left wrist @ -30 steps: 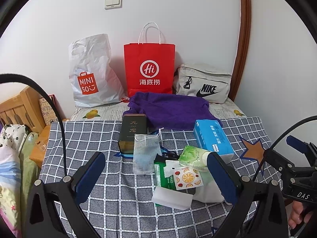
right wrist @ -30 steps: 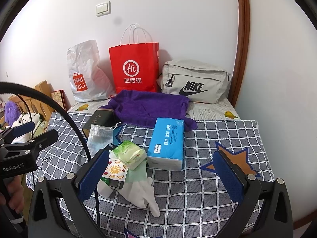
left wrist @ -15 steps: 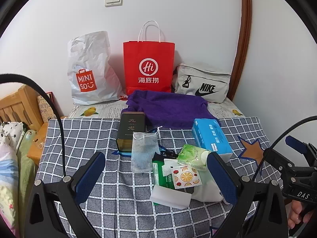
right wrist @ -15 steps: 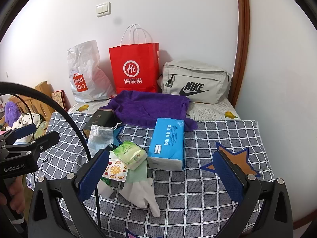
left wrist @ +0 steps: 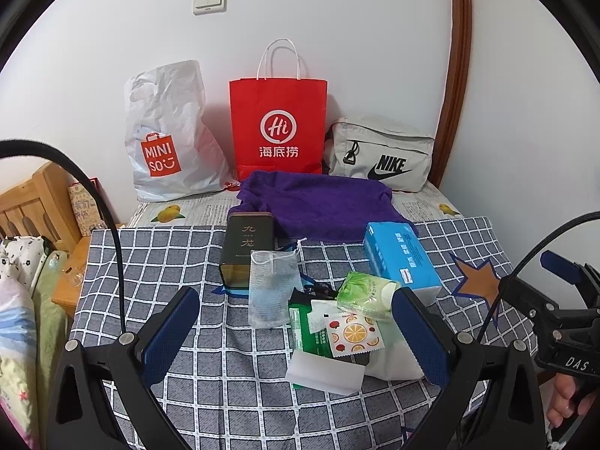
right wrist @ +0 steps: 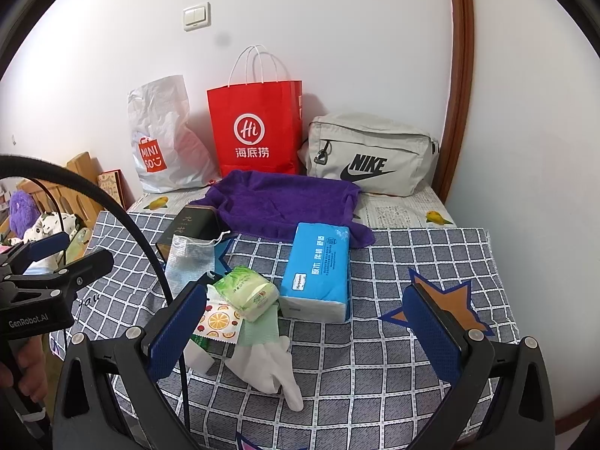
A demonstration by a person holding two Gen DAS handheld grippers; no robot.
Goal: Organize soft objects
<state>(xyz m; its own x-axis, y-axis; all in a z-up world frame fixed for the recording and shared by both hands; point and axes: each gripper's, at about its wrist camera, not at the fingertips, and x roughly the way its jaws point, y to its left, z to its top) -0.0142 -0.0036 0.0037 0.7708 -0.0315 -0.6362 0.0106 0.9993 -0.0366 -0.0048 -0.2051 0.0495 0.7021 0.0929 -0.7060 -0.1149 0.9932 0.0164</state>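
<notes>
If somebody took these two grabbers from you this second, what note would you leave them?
Left gripper: fingers open, empty, over the pile.
Right gripper: open, empty.
On the checked cloth: blue tissue pack, green tissue pack, mesh pouch, white glove, fruit-print sachet. Purple towel lies behind.
Done: nothing sorted that I can see.
Left: pick up and sort every soft item.

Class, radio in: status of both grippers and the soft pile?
Left gripper open, empty. Right gripper open, empty. Glove, tissue pack untouched on cloth. Tin beside pile.
</notes>
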